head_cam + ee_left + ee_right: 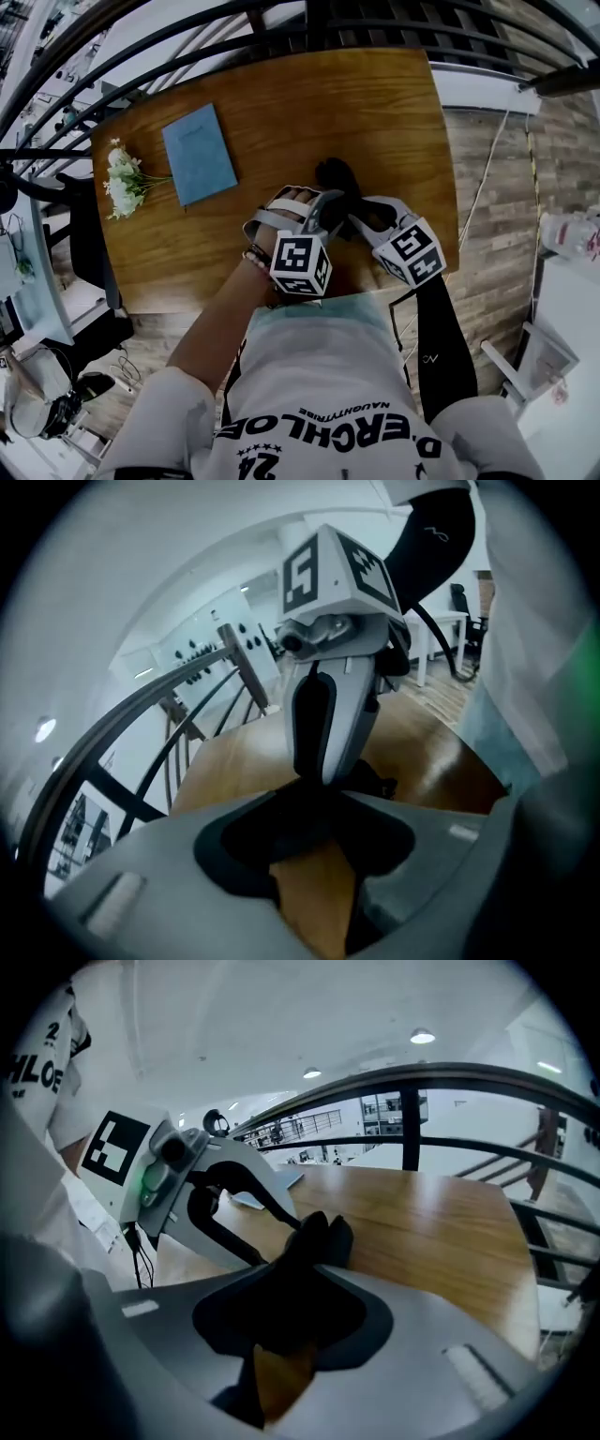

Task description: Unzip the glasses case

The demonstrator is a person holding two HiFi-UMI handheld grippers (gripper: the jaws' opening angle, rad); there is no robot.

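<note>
Right gripper (300, 1283) first: the jaws are drawn in narrow, and the dark mass wedged between them is the glasses case (323, 1237), its far end poking out past the tips. Pads and case are both black, so the contact line is hard to pick out, but it reads as a grip.

Left gripper (309, 810) now, and it's the same story: jaws pulled close, black case filling the gap, a wedge of bare wood showing underneath. In the right gripper view its two fingers converge to a point on the case's left side. So both sets of tips meet on the one case, nose to nose, all but touching each other.

In the head view the case lies on the table (375, 112), angled away from the person, its free end sticking out beyond the tips toward the table's middle.

Room to work: there's open wood ahead and to the right, all the way to the right edge. The near edge sits just behind the marker cubes, close to the shirt.

Off to the left, well apart, a blue notebook (199, 153) lies flat, with a bunch of white flowers (122, 178) just beside it by the left edge. A black railing (234, 37) curves past the table's far side.
</note>
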